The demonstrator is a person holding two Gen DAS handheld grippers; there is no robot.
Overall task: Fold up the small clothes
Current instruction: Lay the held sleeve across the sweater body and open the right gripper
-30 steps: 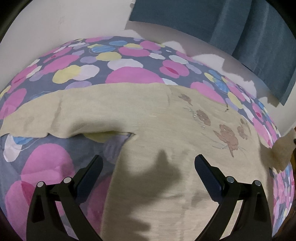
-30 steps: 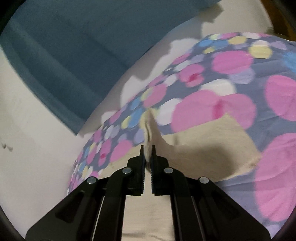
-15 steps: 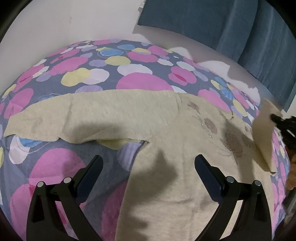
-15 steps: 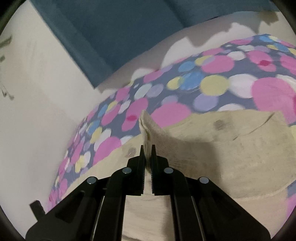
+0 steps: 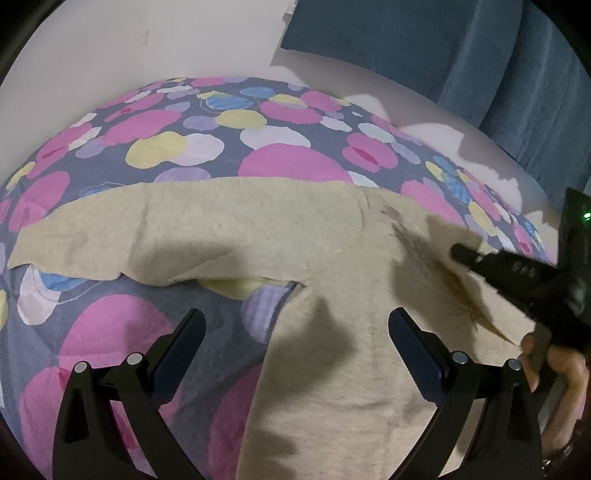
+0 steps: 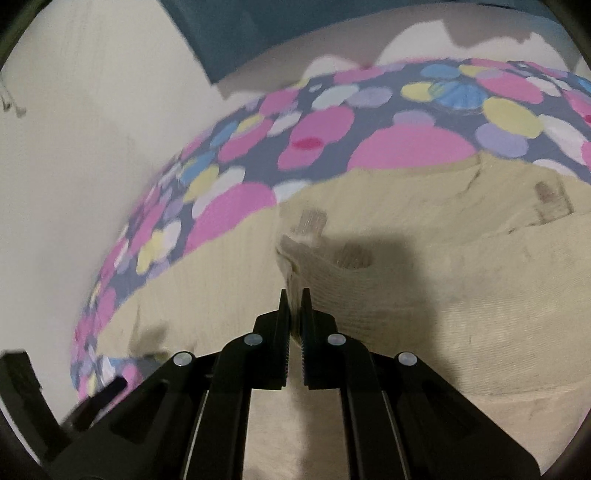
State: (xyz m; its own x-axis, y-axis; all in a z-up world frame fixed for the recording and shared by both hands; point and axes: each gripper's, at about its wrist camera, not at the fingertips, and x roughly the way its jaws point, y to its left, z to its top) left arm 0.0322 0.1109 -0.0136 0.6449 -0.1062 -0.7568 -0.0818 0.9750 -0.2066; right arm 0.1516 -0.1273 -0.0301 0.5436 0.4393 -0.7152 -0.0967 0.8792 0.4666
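We see a beige sweater (image 5: pixel 332 258) spread flat on a bedspread (image 5: pixel 258 125) w/ pink, yellow and blue dots, filling the centre and lower right of the left wrist view. One sleeve (image 5: pixel 147 236) runs out straight to the left edge of that frame. Our left tool (image 5: pixel 295 332) hangs above the sweater body at bottom centre, fingers spread wide, nothing between them. At the right edge of the same frame our right tool (image 5: pixel 480 258) comes in from the side over the chest print, w/ the person's hand (image 5: pixel 561 365) behind it at lower right.

In the right wrist view the right tool (image 6: pixel 294 306) is at centre, fingers pinched tight on a ribbed cuff (image 6: pixel 317 273), so the other sleeve is lifted and doubled back across the sweater (image 6: pixel 461 295) body. The bedspread (image 6: pixel 332 133) arcs across the upper half of that frame; a teal curtain (image 6: pixel 295 22) hangs at top. In the left wrist view the curtain (image 5: pixel 443 48) is upper right, against a pale wall (image 5: pixel 147 40).
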